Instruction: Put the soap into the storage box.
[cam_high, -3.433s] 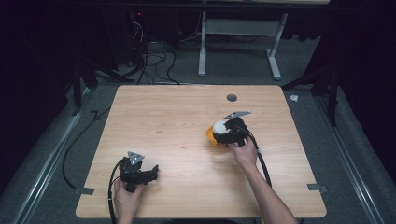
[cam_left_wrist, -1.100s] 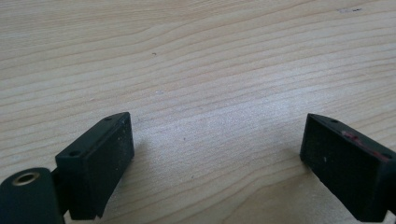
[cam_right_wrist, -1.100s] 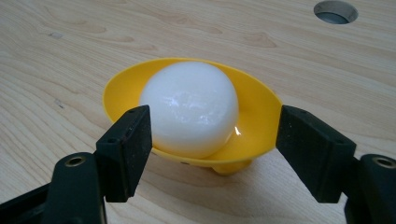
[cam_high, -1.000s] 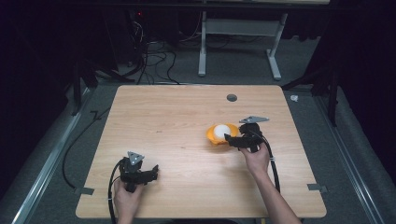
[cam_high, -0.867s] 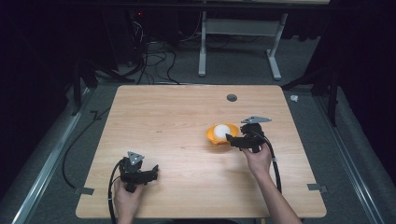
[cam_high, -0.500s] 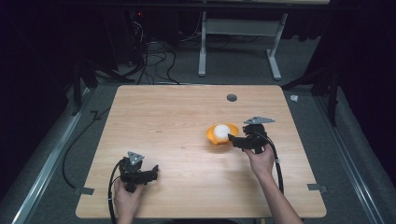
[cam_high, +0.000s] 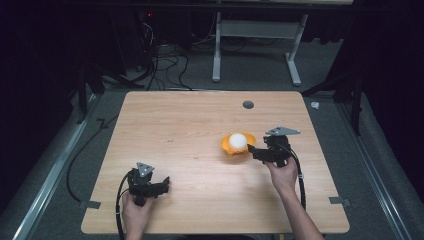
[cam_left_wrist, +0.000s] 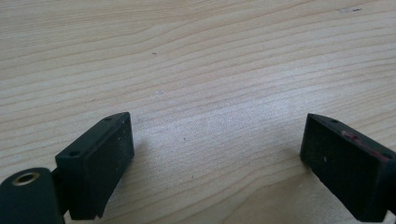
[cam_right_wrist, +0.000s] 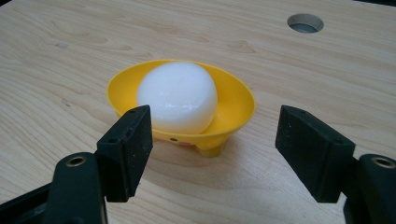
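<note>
A yellow bowl (cam_high: 238, 144) stands upright on the bench (cam_high: 190, 130), right of the middle and nearer the right edge than the left, about midway between the far and near edges. Its mouth faces straight up, and it rests on small feet, one of which shows under the near rim in the right gripper view. Seen from that view the rim is a wide oval, its long axis running left to right across the picture; whether the bowl itself is round or oval cannot be told. A white rounded lump (cam_right_wrist: 178, 97) sits inside the bowl, rising above the rim and leaning toward the left side of the hollow, with bare yellow floor showing on its right. The lump is a little wider than tall, and it has no clear end that points anywhere.

The right gripper (cam_high: 251, 149) lies just beside the bowl on the side toward the right edge, aimed at it, held by a hand (cam_high: 282, 175) that comes from the near edge. Its jaws stand wide apart and hold nothing; the bowl is ahead of them, not between them.

The left gripper (cam_high: 165, 183) rests low over the bench near the near-left corner, well apart from the bowl. Its jaws are also spread wide, with bare wood between them.

A round hole (cam_high: 248, 104) lies in the bench near the far edge, beyond the bowl.
</note>
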